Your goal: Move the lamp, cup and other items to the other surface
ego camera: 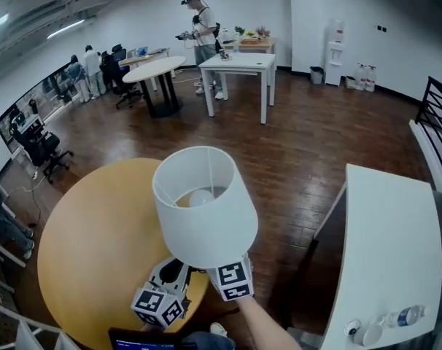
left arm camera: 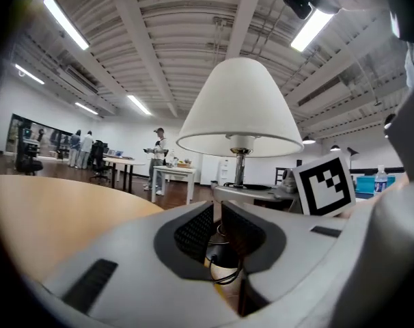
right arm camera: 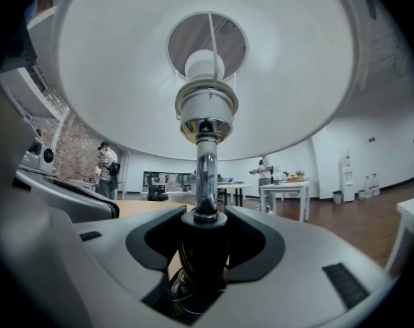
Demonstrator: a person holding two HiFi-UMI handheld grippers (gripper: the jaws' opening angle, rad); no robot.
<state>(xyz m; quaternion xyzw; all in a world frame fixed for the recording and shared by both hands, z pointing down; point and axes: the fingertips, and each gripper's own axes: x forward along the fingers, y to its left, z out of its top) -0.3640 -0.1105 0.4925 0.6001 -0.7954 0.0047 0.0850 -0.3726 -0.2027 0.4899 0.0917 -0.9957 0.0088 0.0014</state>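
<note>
Both level, right tongs (right arm camera: 204, 223) clamp the lamp (ego camera: 204, 206); left tongs (left arm camera: 219, 214) apparently pinch cord (left arm camera: 227, 273).

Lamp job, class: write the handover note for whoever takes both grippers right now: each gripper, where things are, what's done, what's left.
Right gripper: shut on the lamp, on the dark part below its chrome stem.
Left gripper: jaws nearly together on the lamp's black cord.
Lamp: held in the air over the round wooden table's near edge.
White table, at right: a bottle and a small white item, possibly the cup.
Done: lamp lifted. Left: probably carry it to the white table and set it down.
</note>
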